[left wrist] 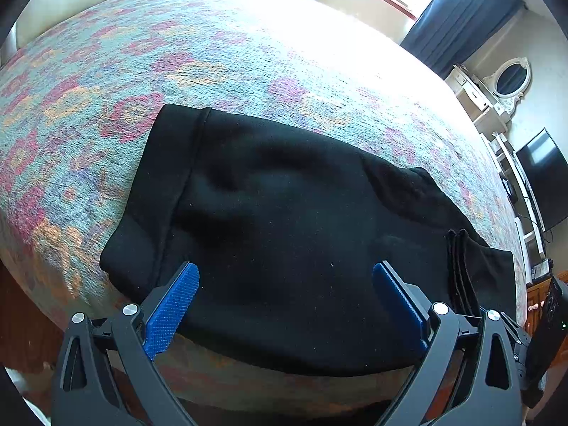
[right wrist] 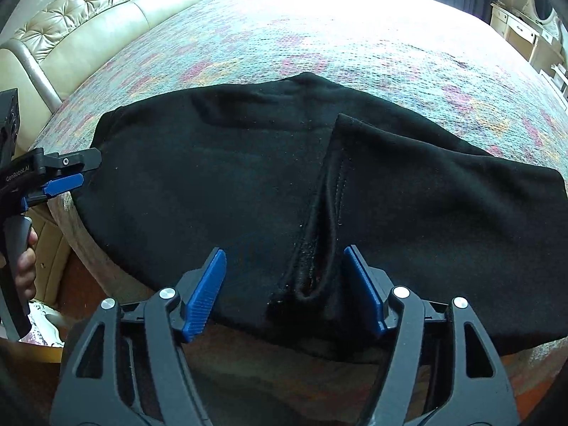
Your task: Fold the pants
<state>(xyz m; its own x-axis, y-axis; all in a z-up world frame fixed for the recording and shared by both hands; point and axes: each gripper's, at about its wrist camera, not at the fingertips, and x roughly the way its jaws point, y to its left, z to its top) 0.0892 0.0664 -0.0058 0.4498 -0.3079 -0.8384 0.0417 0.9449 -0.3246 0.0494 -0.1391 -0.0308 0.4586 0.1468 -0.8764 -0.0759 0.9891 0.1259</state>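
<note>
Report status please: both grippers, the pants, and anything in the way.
Left gripper open, empty. Right gripper open over a raised fold, not pinching it. Black pants folded on the patterned bedspread, near edge. Nothing in the way.

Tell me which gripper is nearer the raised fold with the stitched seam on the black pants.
Right. The right gripper has the raised fold between its open fingers. The left gripper hangs open over the pants nearer their other end.

The black, soft fleece pants (left wrist: 284,213) lie folded into a broad flat bundle near the edge of the bed's multicoloured woven bedspread (left wrist: 213,53). A stitched hem end (right wrist: 337,184) lies folded over on top, its opening gaping slightly toward the near edge.
</note>
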